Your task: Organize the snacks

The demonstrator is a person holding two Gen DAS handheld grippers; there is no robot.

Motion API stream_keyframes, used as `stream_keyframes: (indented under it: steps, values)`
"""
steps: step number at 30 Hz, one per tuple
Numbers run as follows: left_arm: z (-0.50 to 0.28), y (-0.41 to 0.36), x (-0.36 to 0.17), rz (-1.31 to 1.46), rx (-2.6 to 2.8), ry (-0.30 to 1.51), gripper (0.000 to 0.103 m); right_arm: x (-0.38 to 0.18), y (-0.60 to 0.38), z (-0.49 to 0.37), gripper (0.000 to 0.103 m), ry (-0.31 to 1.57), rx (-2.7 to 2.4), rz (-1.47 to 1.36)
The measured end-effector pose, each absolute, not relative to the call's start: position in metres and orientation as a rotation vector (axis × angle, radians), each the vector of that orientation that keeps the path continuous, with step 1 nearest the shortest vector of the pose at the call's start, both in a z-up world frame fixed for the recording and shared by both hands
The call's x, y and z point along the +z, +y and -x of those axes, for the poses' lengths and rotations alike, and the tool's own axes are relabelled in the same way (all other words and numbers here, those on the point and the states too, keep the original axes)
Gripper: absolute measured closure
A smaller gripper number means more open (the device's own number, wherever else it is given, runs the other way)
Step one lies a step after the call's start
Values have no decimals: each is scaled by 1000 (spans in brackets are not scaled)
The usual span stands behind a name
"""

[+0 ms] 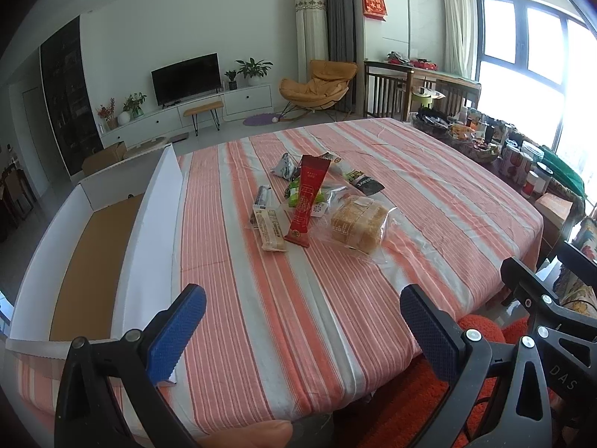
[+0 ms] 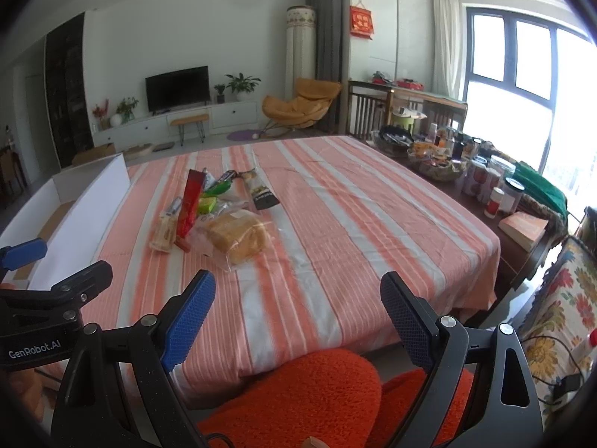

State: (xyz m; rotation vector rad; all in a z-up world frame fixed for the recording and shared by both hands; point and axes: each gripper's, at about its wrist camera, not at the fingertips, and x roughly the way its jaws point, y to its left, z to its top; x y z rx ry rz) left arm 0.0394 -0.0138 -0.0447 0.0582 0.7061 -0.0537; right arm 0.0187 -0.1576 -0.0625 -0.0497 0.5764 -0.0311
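The left hand-held gripper [image 1: 303, 330] is wide open and holds nothing, and the right hand-held gripper [image 2: 297, 315] is wide open and empty too. Both hang over the near edge of the table [image 1: 429, 194], which wears a cloth with orange and white stripes. The snacks lie in a small heap near the middle of the table, well apart from both grippers. There is a long red packet [image 1: 306, 201] with gold writing too small to read, a clear bag of bread [image 1: 358, 227], a pale bar in a wrapper [image 1: 269, 228], a green pack [image 1: 298, 192], and a dark packet [image 1: 367, 183] with white letters that cannot be made out. A white box [image 1: 156, 201] with a brown floor sits on the left side of the table, just beside the heap. The right wrist view shows the words "GenRobot.AI" on the left gripper's black body [image 2: 37, 347], which the other view does not show. The left wrist view shows the letters "DAS" on the right gripper's body [image 1: 563, 377]. A red sign [image 1: 374, 3] with gold signs hangs on the far wall. Jars [image 2: 481, 181] stand on a side table by the window.
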Motion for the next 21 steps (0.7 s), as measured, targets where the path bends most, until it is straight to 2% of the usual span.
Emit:
stream_keyframes:
  steps: [21]
  values:
    - [-38, -13, -44, -48, -50, 710, 0, -63, -159, -18, 11, 575, -27, 49]
